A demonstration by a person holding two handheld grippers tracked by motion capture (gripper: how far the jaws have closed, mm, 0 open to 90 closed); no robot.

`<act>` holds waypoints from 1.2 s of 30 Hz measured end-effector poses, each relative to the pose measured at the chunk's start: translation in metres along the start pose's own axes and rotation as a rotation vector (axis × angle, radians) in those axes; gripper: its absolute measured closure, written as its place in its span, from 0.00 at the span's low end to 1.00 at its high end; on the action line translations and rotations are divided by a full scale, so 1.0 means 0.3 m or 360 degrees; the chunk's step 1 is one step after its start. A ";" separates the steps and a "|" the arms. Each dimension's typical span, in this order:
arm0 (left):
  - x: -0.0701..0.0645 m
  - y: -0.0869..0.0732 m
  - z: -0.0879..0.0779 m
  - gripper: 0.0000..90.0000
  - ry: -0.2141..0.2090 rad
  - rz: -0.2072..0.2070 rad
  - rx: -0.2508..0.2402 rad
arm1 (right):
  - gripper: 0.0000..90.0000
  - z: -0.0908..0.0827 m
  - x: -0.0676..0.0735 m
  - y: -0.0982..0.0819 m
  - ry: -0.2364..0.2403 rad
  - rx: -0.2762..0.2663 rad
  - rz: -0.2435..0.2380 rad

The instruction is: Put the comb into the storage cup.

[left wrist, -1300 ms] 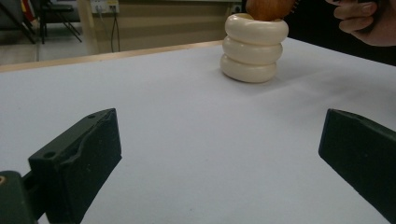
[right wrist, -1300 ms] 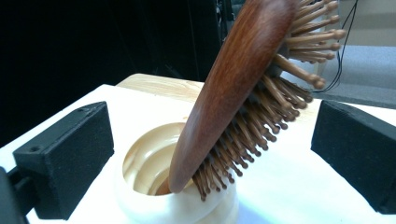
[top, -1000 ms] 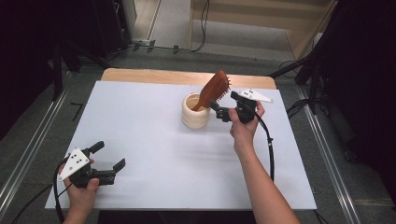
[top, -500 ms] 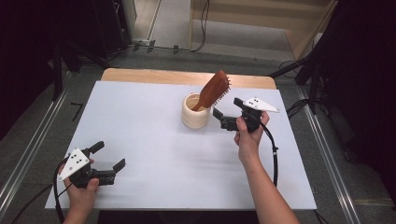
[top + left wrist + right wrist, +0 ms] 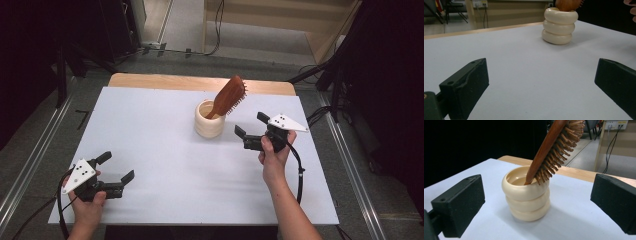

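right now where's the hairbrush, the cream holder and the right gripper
hairbrush [image 5: 554, 147], right gripper view, on its bristles
cream holder [image 5: 526, 206], right gripper view, on its ribbed side wall
right gripper [image 5: 250, 131], high view, midway between its open jaws

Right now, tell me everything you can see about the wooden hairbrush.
The hairbrush looks like reddish-brown polished wood, with an oval head carrying rows of wooden pins. It stands handle-down inside the cream ribbed cup, leaning against the cup's rim, its head tilted up and away toward the table's far right in the high view. Nothing else touches it: the right gripper sits beside the cup with fingers open and empty.
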State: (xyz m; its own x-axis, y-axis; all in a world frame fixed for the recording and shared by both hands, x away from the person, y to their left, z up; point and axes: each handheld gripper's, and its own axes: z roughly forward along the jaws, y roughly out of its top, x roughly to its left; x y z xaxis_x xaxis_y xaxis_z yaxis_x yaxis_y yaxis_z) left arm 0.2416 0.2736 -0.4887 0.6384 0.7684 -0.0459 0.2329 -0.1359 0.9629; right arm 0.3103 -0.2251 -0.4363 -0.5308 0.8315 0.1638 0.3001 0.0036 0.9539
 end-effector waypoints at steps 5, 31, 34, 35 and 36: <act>0.000 0.000 0.000 0.00 0.0001 0.0000 0.0001 | 0.00 -0.032 -0.001 -0.022 -0.0007 0.0007 -0.0020; -0.002 0.000 0.000 0.00 0.0008 0.0015 0.0008 | 0.00 -0.210 -0.029 -0.142 -0.0038 -0.0032 -0.0014; -0.002 0.000 0.000 0.00 0.0008 0.0014 0.0006 | 0.00 -0.231 -0.035 -0.160 -0.0043 -0.0024 -0.0004; -0.002 0.000 0.000 0.00 0.0009 0.0013 0.0007 | 0.00 -0.238 -0.038 -0.166 -0.0045 -0.0023 0.0008; -0.002 0.000 0.000 0.00 0.0008 0.0013 0.0005 | 0.00 -0.245 -0.041 -0.173 -0.0048 -0.0027 0.0018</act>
State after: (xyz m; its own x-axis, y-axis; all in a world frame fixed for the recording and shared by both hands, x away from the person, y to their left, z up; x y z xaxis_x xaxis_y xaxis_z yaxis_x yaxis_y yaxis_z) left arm 0.2412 0.2730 -0.4887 0.6365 0.7704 -0.0365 0.2301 -0.1446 0.9624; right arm 0.2430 -0.2763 -0.4693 -0.5031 0.8479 0.1671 0.2925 -0.0149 0.9562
